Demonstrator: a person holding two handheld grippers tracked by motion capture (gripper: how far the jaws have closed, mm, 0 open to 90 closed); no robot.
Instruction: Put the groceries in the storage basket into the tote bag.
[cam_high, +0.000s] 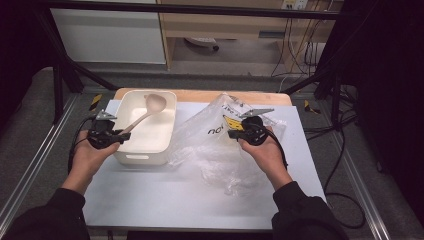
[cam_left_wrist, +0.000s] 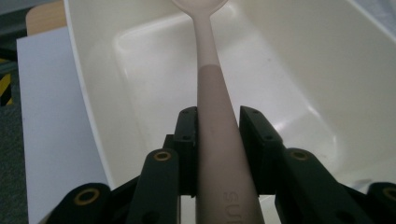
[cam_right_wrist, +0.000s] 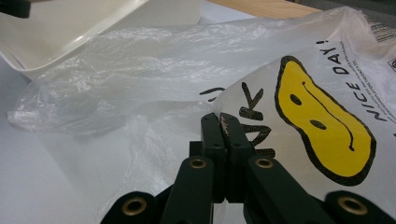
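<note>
A pale pink ladle (cam_high: 150, 107) slants up over the white tub (cam_high: 131, 160), its bowl toward the tub's far side. My left gripper (cam_high: 120, 135) is shut on the ladle's handle at the tub's near left corner. In the left gripper view the handle (cam_left_wrist: 210, 84) runs up between the two black pads of the gripper (cam_left_wrist: 218, 112), above the tub's inner wall (cam_left_wrist: 280, 56). A clear plastic bag (cam_high: 210, 145) with a yellow smiley print lies crumpled right of the tub. My right gripper (cam_high: 232, 134) is shut on a fold of the bag (cam_right_wrist: 140, 60); its jaws (cam_right_wrist: 220, 116) meet on the film.
The tub and bag rest on a white sheet (cam_high: 150, 200) over a wooden table (cam_high: 200, 95). Black frame rails and cables run along both sides. Part of the tub's rim (cam_right_wrist: 93, 28) is at the upper left of the right gripper view.
</note>
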